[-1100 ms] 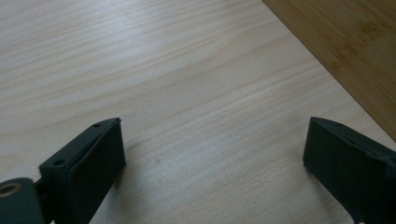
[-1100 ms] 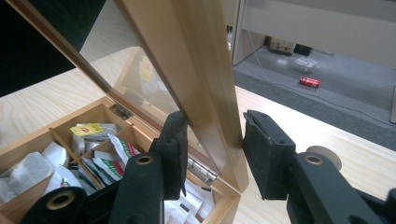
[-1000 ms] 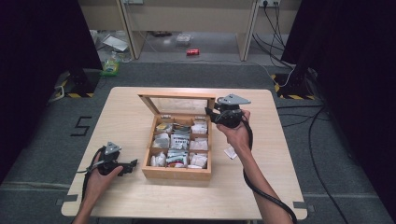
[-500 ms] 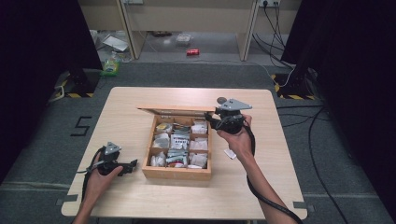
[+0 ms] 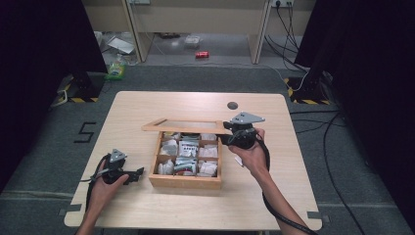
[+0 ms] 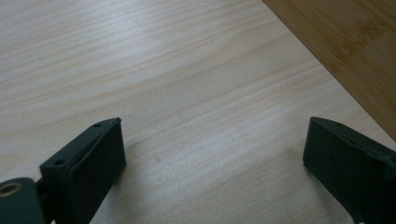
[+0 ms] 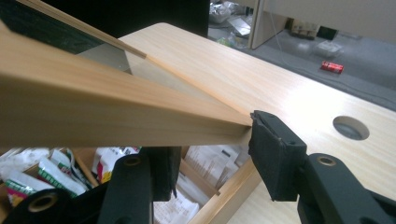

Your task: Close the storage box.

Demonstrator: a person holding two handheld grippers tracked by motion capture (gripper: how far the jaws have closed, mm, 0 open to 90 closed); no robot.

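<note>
The lid (image 5: 183,126) is dropping fast: a second ago it stood upright behind the box, now it hangs nearly level over the compartments, swung forward on its back hinge. The table (image 5: 147,105) carries the box (image 5: 184,180) at its middle, open side up so the packets (image 5: 188,149) in its compartments show through the gap. The right gripper (image 5: 229,138) rides the lid's right corner down, which looks like a controlled close rather than a let-go. In the right gripper view its jaws straddle the lid's frame (image 7: 116,116), one pad at the corner's end and the other below, and they have just been opening with the wood between them, so this reads as a loose guide, not a clamp. The left gripper (image 5: 138,172) waits on the table left of the box, jaws wide apart on nothing, bare tabletop (image 6: 187,93) between them, probably parked clear so the lid can fall unhindered.
</note>
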